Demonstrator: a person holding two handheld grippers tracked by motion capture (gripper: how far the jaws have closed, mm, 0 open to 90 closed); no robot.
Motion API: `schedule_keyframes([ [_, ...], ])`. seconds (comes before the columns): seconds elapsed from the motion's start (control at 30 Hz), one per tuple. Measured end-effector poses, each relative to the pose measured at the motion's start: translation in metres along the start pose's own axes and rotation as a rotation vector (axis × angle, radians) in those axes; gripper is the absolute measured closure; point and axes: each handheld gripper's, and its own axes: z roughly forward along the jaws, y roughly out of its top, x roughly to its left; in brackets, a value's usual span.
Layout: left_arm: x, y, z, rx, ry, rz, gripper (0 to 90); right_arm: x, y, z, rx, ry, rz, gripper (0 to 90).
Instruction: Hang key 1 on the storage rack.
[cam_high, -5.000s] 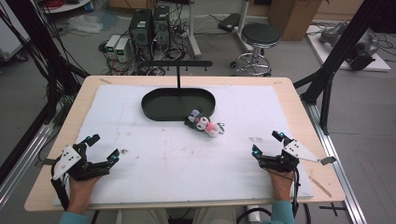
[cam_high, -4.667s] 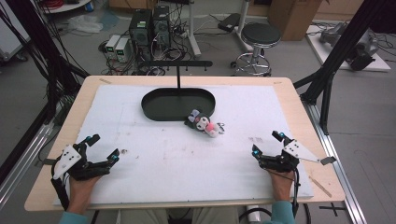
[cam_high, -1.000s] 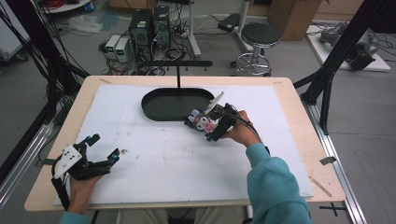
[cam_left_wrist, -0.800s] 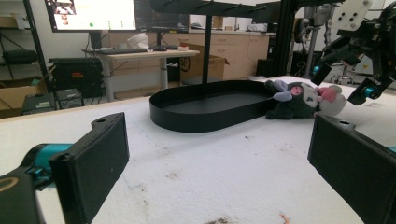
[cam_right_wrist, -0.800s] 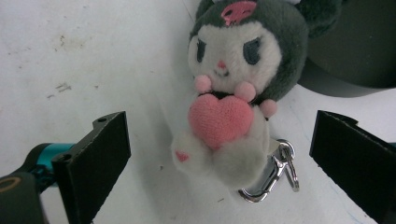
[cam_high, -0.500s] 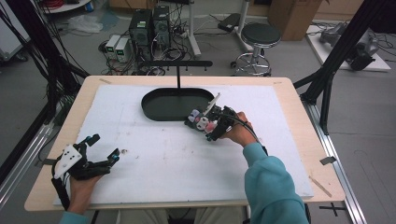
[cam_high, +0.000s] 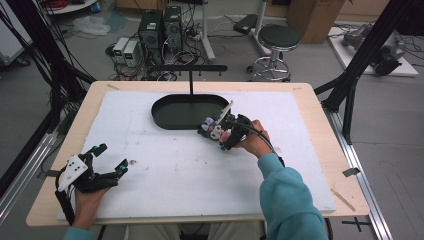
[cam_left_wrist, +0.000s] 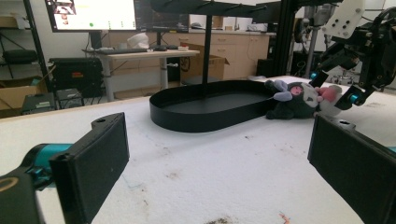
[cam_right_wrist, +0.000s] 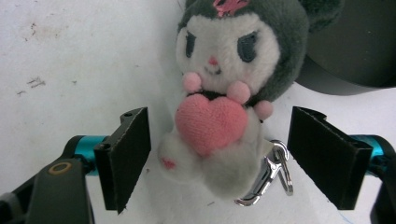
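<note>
Our right gripper (cam_right_wrist: 219, 158) brackets the grey-and-white plush toy with pink heart (cam_right_wrist: 219, 107); its jaws have just been closing, pads not touching. Our left gripper (cam_left_wrist: 219, 163) rests spread, well apart.

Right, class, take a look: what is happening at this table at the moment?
A person works at a table with a gripper in each hand. The right gripper is set around a small plush toy holding a pink heart, lying beside a black oval tray. Its jaws have just been closing with the toy between them, but the pads do not yet press on it. The left gripper rests open near the table's front edge.
</note>
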Motion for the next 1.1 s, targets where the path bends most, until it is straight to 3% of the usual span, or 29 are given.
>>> schedule_keyframes([
  [0.5, 0.0002, 0.0000, 0.0001, 0.001, 0.000, -0.001, 5.7, 0.0019, 0.0027, 0.0045, 0.026, -0.005, -0.038, 36.7],
  [1.1, 0.0006, 0.0001, 0.0001, 0.004, 0.000, 0.000, 5.8, 0.0025, 0.0059, 0.0027, 0.048, -0.022, -0.036, 54.8],
])
